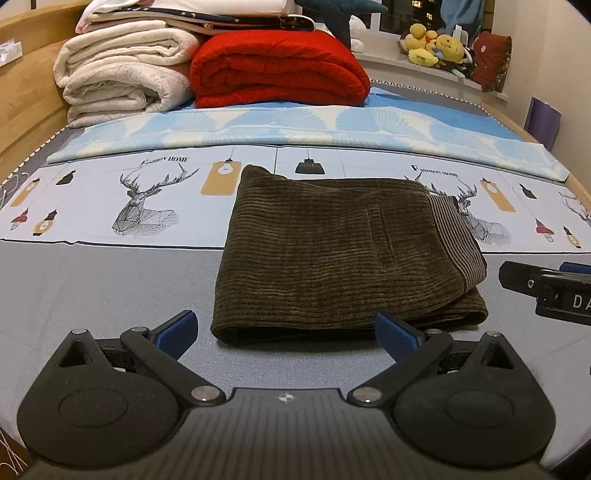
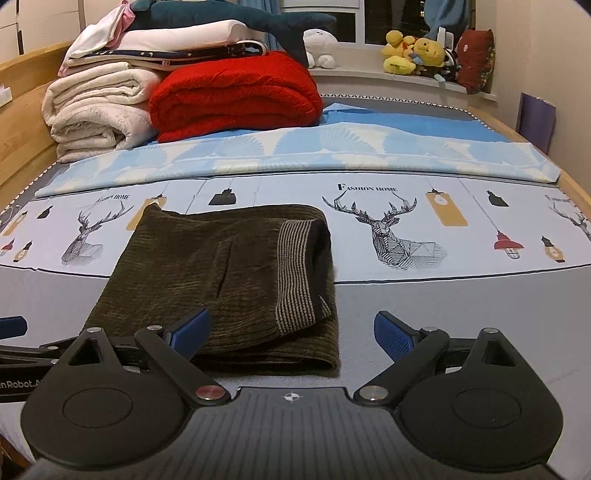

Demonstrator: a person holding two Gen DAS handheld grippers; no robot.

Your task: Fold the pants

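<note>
The big bed w/ its grey and pale-blue sheet printed w/ deer and lamps [image 1: 92,266] [image 2: 461,302] filled most of both views. At the far end sat a stack of thick cream folded blankets [image 1: 118,77] [image 2: 96,107], and just beside it a fat red fuzzy folded blanket [image 1: 277,70] [image 2: 236,96]. A dark teal stuffed shark [image 2: 221,18] lay on top of the stack. On the window ledge sat a bunch of small yellow stuffed toys [image 1: 436,46] [image 2: 413,51].

The dark olive-brown corduroy pants [image 1: 332,251] [image 2: 207,280] lay folded into a flat block in the middle of the bed, partly on the grey strip and partly on the deer strip. Their striped waistband [image 1: 458,236] [image 2: 295,273] was on the right side.

The left gripper [image 1: 286,332] had its blue pads spread wide, holding nothing, just in front of the pants' near edge. The right gripper [image 2: 291,332] was spread wide too, holding nothing, by the pants' near right corner.
</note>
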